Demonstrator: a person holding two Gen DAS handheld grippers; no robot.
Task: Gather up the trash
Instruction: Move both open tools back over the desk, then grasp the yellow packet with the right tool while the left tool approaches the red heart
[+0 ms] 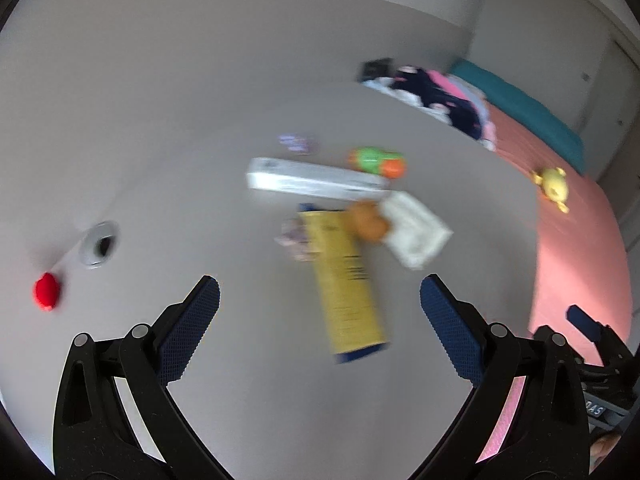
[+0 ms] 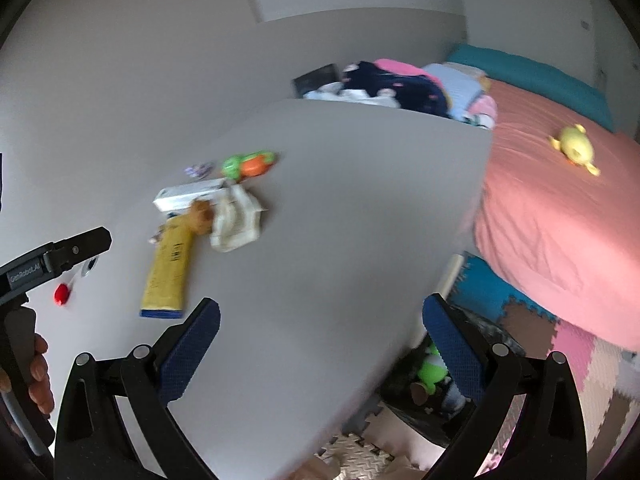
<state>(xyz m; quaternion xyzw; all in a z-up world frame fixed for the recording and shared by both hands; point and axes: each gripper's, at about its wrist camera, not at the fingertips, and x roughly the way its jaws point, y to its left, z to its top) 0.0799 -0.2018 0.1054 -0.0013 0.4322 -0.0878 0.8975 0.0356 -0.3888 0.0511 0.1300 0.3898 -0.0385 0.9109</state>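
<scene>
On the grey table [image 1: 160, 140] [image 2: 340, 240] lies a cluster of items: a long yellow box [image 1: 346, 284] [image 2: 168, 272], a white box [image 1: 312, 178] [image 2: 188, 194], a crumpled white wrapper [image 1: 416, 228] [image 2: 238, 220], a small brown plush [image 1: 366, 220] [image 2: 200, 212], small purple wrappers [image 1: 296, 142] [image 2: 198, 169] and a crumpled wrapper [image 1: 292, 236] beside the yellow box. My left gripper [image 1: 320, 296] is open, hovering just short of the yellow box. My right gripper [image 2: 320, 320] is open over the table's right edge, holding nothing. The left gripper's body [image 2: 56, 260] and a hand [image 2: 40, 376] show at the right wrist view's left.
A green-orange toy [image 1: 378, 162] [image 2: 250, 164], a red ball [image 1: 48, 292] [image 2: 62, 294] and a grey tape roll [image 1: 100, 244] also lie on the table. A pink bed [image 2: 560, 220] with a yellow plush [image 2: 574, 148] stands right. A black bag [image 2: 432, 380] holding items sits on foam floor mats below.
</scene>
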